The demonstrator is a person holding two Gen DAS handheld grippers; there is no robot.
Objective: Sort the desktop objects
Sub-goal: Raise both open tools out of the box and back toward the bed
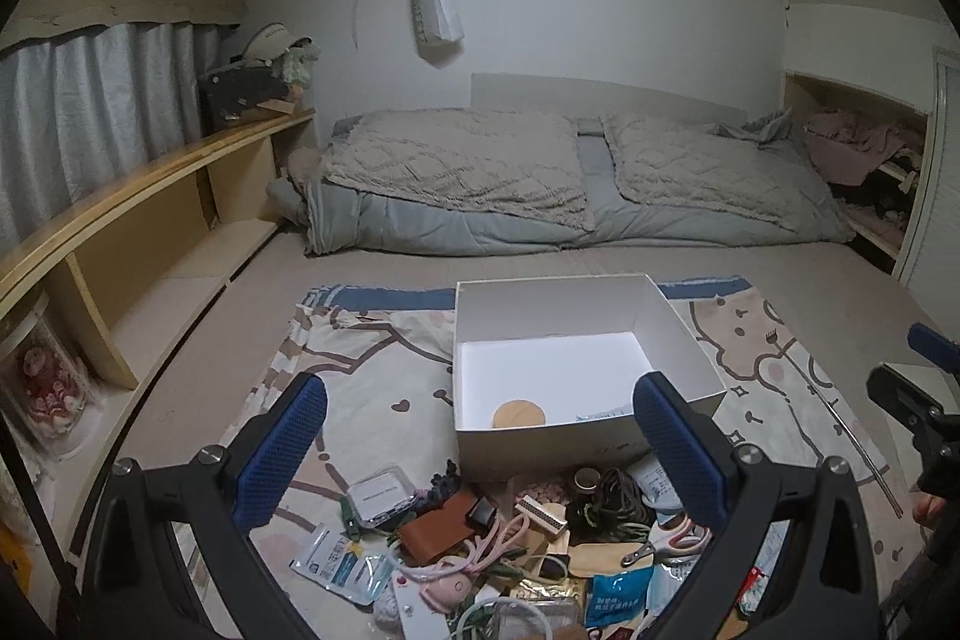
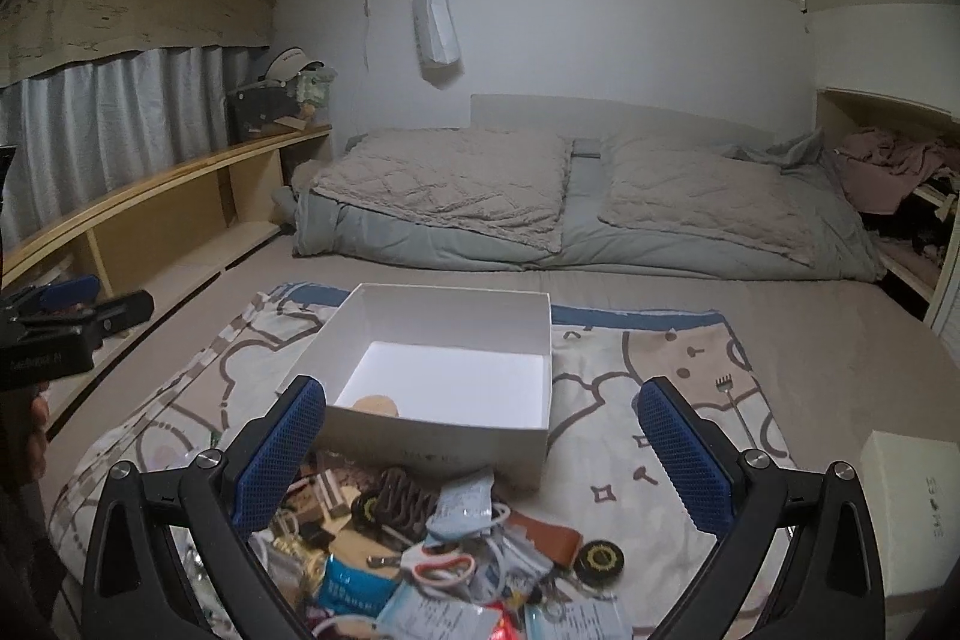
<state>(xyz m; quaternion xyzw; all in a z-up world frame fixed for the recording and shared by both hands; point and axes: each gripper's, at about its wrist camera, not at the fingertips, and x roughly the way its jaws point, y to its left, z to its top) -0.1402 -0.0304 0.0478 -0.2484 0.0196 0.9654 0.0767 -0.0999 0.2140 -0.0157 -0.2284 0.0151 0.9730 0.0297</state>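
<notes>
The white box (image 1: 684, 334) is the reference landmark. It stands open-topped on a patterned cloth (image 1: 360, 352) spread over the bed (image 1: 240, 316). Inside the box, against its near wall, lies a round wooden disc (image 1: 519, 413); a flat white packet (image 1: 603, 415) lies at the near right corner of the box floor.

The pile of small objects (image 1: 510, 538) lies on the cloth directly in front of the box's near wall. Items that can be told apart in the pile include a brown leather case (image 1: 435, 526), a clear plastic case (image 1: 384, 496), scissors with pink handles (image 1: 675, 538), a blue packet (image 1: 618, 598) and a pink corded item (image 1: 462, 580). Other items are too cluttered to identify.

The left gripper (image 1: 480, 454) hangs above the pile, on the near side of the box. Its jaws stand wide apart and hold nothing.

The right gripper (image 2: 483, 454) hangs above the pile, near the box's front right corner. Its jaws likewise stand wide apart and hold nothing. A black round tin (image 2: 597, 559) lies in the pile below it.

To the right of the box, past the edge of the cloth, sits a second white box (image 2: 912, 508). A thin metal scratcher (image 2: 735, 409) lies on the cloth between the two boxes.
</notes>
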